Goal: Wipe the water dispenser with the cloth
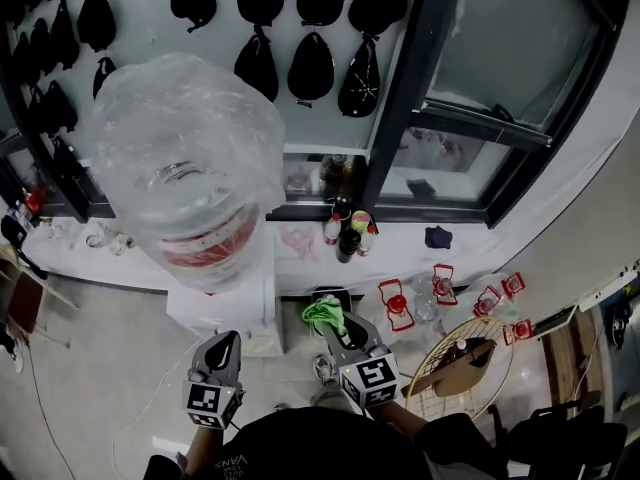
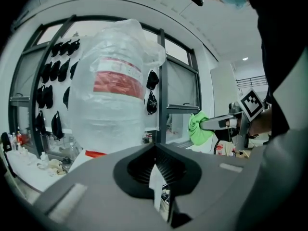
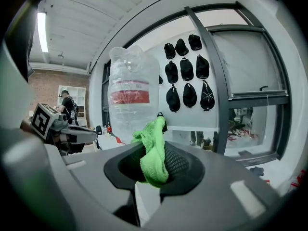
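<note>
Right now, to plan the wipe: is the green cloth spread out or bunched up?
Bunched up: the cloth is a crumpled wad clamped in the right hand-held gripper.

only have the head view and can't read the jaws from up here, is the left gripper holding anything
observer: no, the left gripper is shut on nothing in its own view
operator: and the right one, solid grip
observer: yes, the right gripper is clamped on the green cloth, which bunches up past the tips
operator: is it wiping yet
observer: no, the left gripper view shows the cloth apart from the water bottle, a window frame between them
</note>
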`<control>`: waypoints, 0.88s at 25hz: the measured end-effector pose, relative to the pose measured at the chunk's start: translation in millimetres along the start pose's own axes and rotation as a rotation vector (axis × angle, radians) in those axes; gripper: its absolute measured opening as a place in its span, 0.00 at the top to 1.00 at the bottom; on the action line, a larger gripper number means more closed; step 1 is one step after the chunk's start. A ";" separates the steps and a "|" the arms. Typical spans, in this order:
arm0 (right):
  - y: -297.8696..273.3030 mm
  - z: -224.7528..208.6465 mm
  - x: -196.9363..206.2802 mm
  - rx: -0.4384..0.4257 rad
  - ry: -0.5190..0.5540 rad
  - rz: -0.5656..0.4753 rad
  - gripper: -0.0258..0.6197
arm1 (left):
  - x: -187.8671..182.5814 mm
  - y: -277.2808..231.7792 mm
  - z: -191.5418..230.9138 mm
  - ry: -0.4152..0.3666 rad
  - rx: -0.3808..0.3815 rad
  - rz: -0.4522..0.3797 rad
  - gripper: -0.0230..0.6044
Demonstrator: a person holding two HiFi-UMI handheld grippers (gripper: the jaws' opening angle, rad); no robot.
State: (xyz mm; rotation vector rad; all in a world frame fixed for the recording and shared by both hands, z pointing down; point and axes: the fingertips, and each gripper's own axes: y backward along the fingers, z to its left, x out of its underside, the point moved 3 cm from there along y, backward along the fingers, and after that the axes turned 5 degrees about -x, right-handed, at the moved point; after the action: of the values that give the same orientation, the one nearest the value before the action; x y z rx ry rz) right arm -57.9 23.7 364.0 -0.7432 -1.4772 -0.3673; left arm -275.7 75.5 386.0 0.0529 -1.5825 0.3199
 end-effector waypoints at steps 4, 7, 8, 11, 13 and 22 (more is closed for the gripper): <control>2.1 19.3 0.3 -0.032 0.012 0.017 0.82 | -1.5 13.7 8.6 -0.008 -0.030 0.004 0.96; 2.2 32.8 3.0 -0.051 0.007 0.020 0.82 | -2.5 21.9 14.7 -0.017 -0.043 0.002 0.96; 2.4 37.0 4.3 -0.057 0.000 0.022 0.82 | -2.8 24.7 16.5 -0.017 -0.048 -0.001 0.96; 3.2 43.0 5.8 -0.062 0.005 0.018 0.82 | -2.6 31.3 19.1 -0.017 -0.056 -0.011 0.96; 3.4 44.4 4.7 -0.058 0.018 0.010 0.82 | -2.0 34.9 20.6 -0.017 -0.058 -0.012 0.96; 10.2 55.6 8.3 -0.044 0.011 -0.009 0.82 | 2.6 50.5 23.4 -0.019 -0.065 -0.021 0.96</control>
State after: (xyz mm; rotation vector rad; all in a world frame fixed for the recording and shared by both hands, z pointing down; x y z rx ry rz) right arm -92.7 68.9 365.9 -0.7687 -1.4668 -0.4111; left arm -310.3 118.8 379.9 0.0222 -1.6092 0.2524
